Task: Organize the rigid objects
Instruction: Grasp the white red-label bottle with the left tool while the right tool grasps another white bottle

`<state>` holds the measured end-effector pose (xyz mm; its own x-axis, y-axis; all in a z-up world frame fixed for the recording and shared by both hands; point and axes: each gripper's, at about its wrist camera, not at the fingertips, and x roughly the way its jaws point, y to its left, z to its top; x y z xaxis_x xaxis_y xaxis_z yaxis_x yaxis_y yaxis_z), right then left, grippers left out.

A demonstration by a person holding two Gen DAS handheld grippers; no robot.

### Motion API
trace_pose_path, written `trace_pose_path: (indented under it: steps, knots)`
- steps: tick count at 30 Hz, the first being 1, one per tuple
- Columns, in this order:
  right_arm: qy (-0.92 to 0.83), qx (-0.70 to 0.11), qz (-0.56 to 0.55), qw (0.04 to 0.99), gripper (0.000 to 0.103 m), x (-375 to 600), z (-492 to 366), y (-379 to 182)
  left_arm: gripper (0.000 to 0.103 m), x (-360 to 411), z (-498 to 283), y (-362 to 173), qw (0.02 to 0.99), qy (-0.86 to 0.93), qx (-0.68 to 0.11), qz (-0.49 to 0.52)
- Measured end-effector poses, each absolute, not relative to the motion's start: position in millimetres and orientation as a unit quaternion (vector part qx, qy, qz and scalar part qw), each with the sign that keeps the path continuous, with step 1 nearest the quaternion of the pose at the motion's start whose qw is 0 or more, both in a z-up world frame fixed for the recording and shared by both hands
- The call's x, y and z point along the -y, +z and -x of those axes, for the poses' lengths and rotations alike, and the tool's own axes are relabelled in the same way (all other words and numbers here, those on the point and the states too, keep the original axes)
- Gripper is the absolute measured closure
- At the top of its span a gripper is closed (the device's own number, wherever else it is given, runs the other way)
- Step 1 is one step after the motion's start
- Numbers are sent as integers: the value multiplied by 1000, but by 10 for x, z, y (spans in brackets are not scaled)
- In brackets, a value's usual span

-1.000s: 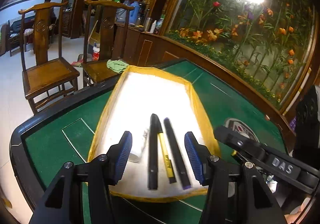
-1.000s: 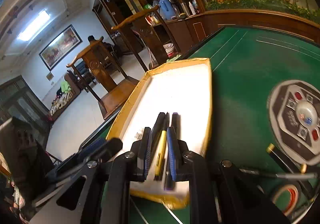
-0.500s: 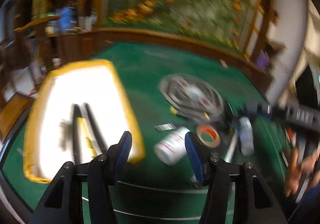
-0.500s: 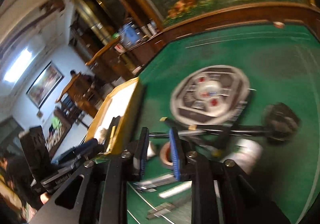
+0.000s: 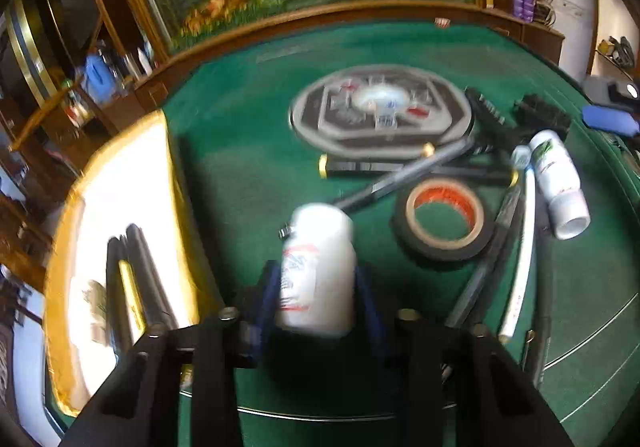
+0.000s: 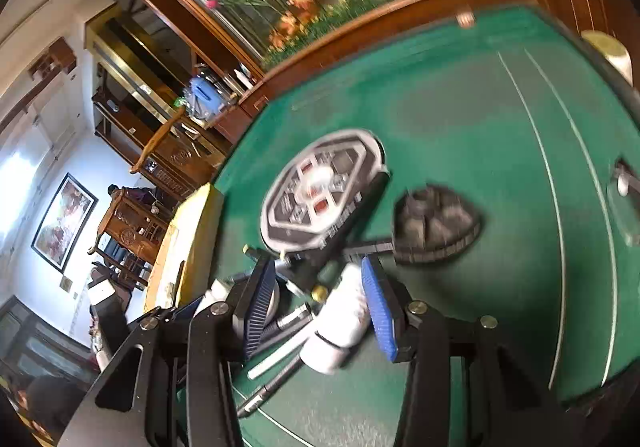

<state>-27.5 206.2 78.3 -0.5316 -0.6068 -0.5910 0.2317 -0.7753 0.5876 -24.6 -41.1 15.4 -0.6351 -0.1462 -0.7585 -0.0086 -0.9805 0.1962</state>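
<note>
On the table point(image 5: 248, 167), a tray point(image 5: 116, 183) sits at the left with pens point(image 5: 136, 279) lying in it. Right of the tray, a bottle point(image 5: 318, 267) lies in the near centre, between the left gripper's point(image 5: 316, 299) closing jaws. A tape roll point(image 5: 442, 219) lies just right of the bottle, a second bottle point(image 5: 558, 179) farther right. Behind them lies the centre panel point(image 5: 380, 107), with loose pens point(image 5: 404, 179) crossing between.

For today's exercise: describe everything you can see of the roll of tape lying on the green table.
The roll of tape lies flat on the green felt table, hole facing up. Its outer winding looks black, the core tan like cardboard, with orange-red showing on the far inner wall. Green felt shows through the centre. A dark pen runs beside its far edge; whether they touch is unclear. No gripper touches it.
</note>
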Motion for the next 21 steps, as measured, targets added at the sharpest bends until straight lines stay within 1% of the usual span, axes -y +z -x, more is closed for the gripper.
trace_pose_path:
  steps: [6,8,12,14,17,19,21]
  knots:
    - [-839,193,-456,227,59,-1922,287,558,66,354,188,162,22,-901,67,-429]
    - [-833,185,-467,231,59,-1845,294,485,66,260,155,161,11,-901,72,-427]
    - [-843,155,-467,216,60,-1736,294,433,66,214,163,175,6,-903,61,-426]
    - [-847,141,-468,211,60,-1666,303,379,66,258,162,179,0,-904,38,-426]
    - [-858,106,-458,206,65,-1554,326,360,66,333,132,215,-14,-906,-1,-422]
    - [-855,111,-459,213,68,-1568,315,349,66,386,61,279,-25,-912,-27,-410]
    - [-851,123,-461,217,68,-1611,297,354,66,412,-2,334,-33,-915,-39,-400]
